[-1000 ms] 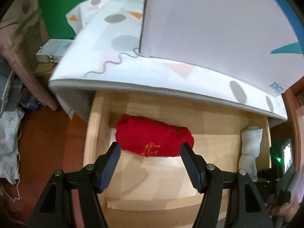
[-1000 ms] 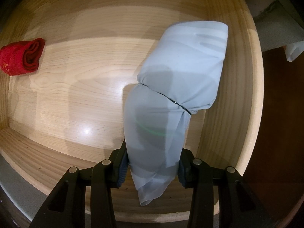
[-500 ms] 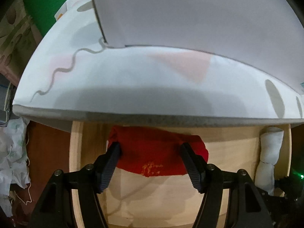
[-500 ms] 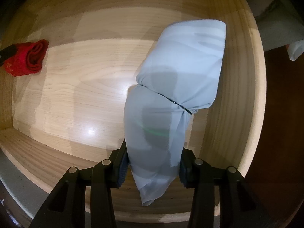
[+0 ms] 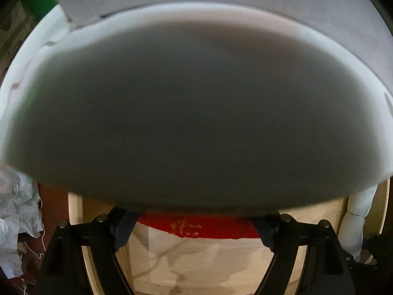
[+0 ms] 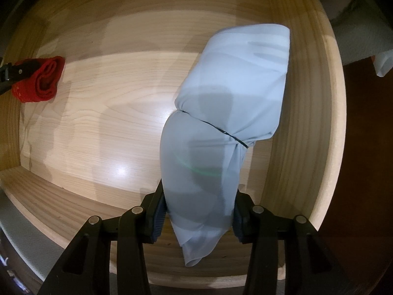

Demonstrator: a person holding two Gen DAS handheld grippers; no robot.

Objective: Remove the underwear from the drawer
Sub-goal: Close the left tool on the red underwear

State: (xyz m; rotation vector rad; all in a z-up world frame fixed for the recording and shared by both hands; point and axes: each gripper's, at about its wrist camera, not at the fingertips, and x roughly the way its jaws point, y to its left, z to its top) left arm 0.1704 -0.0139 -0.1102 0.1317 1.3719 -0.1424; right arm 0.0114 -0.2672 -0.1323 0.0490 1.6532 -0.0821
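A rolled red underwear [image 5: 221, 228] lies at the back left of the open wooden drawer [image 5: 221, 265]. My left gripper [image 5: 194, 229] points down over it, jaws opening, one finger at each end of the roll, not pressing. In the right wrist view the same red roll [image 6: 41, 81] shows with a left fingertip [image 6: 9, 71] beside it. A pale blue rolled underwear [image 6: 231, 113], tied by a thin dark band, lies along the drawer's right wall [image 6: 329, 123]. My right gripper [image 6: 199, 213] is shut on its near end.
A thick grey-white mattress edge [image 5: 191, 113] overhangs the drawer's back and fills most of the left wrist view. Crumpled white bags [image 5: 14, 211] lie on the brown floor at the left. Dark floor [image 6: 363, 147] lies right of the drawer.
My left gripper has sunk toward the drawer, so the mattress edge now blocks most of its view, and its jaws have widened around the red roll. The right gripper has kept still.
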